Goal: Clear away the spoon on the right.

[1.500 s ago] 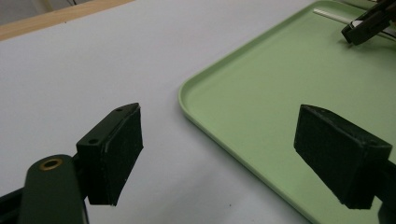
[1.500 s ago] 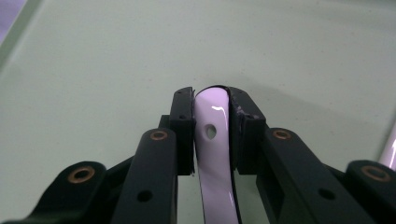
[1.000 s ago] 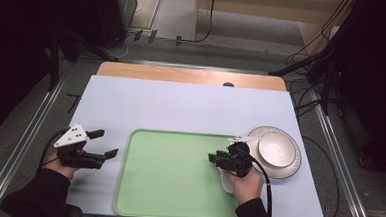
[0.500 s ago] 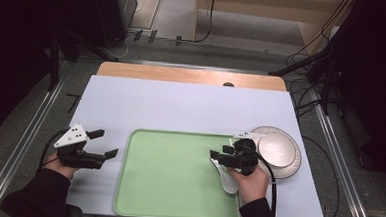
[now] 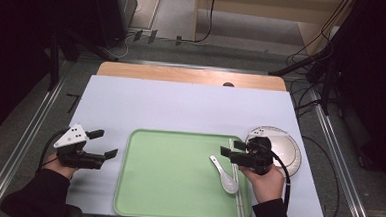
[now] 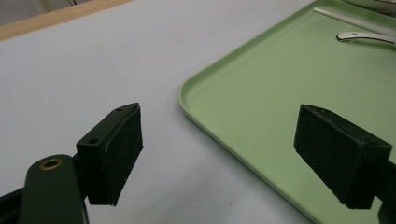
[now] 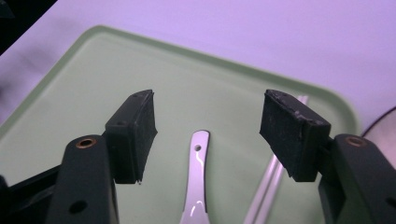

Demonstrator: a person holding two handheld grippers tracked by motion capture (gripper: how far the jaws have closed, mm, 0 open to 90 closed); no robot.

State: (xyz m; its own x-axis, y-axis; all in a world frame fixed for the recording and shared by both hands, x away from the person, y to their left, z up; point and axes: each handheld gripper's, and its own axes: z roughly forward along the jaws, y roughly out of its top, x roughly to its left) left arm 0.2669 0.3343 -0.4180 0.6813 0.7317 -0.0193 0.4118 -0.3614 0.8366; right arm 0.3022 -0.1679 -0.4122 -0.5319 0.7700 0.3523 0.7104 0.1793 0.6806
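High view, left claw (image 5: 104,144): jaws spread wide, nothing between them; held over the bare white bench (image 5: 181,108), just left of the green tray (image 5: 177,188).
High view, right claw (image 5: 228,155): jaws have just been opening, now wide apart and gripping nothing; held above the tray's right part, next to the white plates (image 5: 286,153).
High view, spoon (image 5: 225,174): white soup spoon lying flat in the tray's right part, handle toward the far left, bowl toward the near right; free of the claw.
High view, chopsticks (image 5: 236,178): pale pair lying along the tray's right edge, just beside the spoon.
Left gripper view, left claw (image 6: 219,156): black pads far apart, empty gap; tray (image 6: 261,93) corner between and beyond them, spoon (image 6: 366,36) and chopsticks (image 6: 350,18) at the far end.
Right gripper view, right claw (image 7: 208,123): pads well apart, clear of everything.
Right gripper view, spoon (image 7: 196,186): lying on the tray (image 7: 93,74) below the gap, handle end with its small hole pointing away; chopsticks (image 7: 268,184) just right of it.
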